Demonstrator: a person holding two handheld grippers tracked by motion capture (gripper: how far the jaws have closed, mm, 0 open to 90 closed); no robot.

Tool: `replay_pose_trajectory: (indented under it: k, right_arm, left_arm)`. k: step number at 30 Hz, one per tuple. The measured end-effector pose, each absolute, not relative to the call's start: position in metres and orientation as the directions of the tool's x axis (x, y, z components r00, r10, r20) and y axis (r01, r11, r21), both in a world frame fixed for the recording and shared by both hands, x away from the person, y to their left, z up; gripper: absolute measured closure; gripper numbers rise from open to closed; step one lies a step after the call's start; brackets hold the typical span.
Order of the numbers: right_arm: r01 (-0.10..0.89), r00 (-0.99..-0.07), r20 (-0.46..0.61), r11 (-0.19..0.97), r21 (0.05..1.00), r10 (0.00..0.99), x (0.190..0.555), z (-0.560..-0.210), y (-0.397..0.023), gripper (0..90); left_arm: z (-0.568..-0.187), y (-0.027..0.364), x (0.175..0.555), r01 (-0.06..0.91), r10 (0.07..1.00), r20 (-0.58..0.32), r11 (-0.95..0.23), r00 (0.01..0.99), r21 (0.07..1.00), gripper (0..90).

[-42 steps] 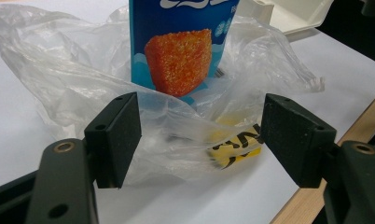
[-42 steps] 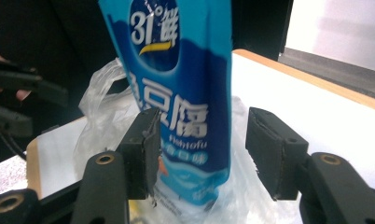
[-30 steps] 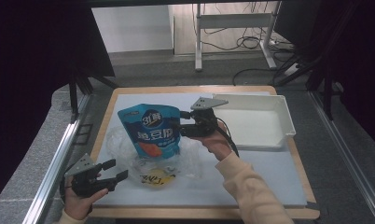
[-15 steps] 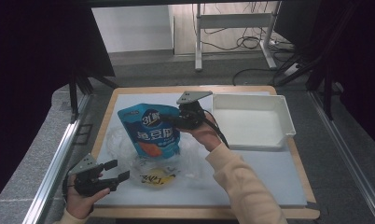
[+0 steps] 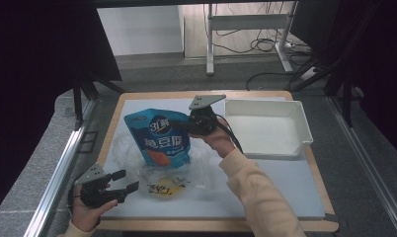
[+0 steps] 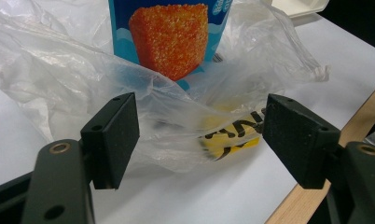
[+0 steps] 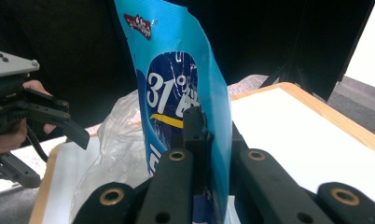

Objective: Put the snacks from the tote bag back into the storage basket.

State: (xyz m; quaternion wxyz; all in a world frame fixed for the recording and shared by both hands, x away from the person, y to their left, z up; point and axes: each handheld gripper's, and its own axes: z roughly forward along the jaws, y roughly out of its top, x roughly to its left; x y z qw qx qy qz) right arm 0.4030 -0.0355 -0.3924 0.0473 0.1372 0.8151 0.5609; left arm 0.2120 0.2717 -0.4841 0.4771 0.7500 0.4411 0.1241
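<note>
Right gripper has just closed, apparently pinching blue pouch

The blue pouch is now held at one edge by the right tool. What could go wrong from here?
1. The right tool pinches only a thin edge of the blue pouch, so it may slip or tear when lifted.
2. The pouch stands in the clear bag, which may be dragged along with it.
3. The left tool is open and not holding the bag, so the yellow packet inside could shift.

Clear plastic bag blurs the yellow packet's print.
</note>
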Motion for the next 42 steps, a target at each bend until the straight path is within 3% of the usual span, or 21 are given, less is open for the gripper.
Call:
replay_pose_trajectory:
  k: [16,42]
  right_arm:
    - [0.217,-0.954,0.151,0.25,0.944,0.258,0.402,-0.391,-0.031,87.4]
    - [0.155,-0.965,0.118,0.147,0.977,0.235,0.381,-0.347,-0.027,87.7]
  left_arm:
    - [-0.483,0.273,0.212,0.544,0.779,-0.242,-0.147,0.579,0.826,27.5]
    - [-0.486,0.274,0.213,0.552,0.781,-0.249,-0.143,0.573,0.821,27.5]
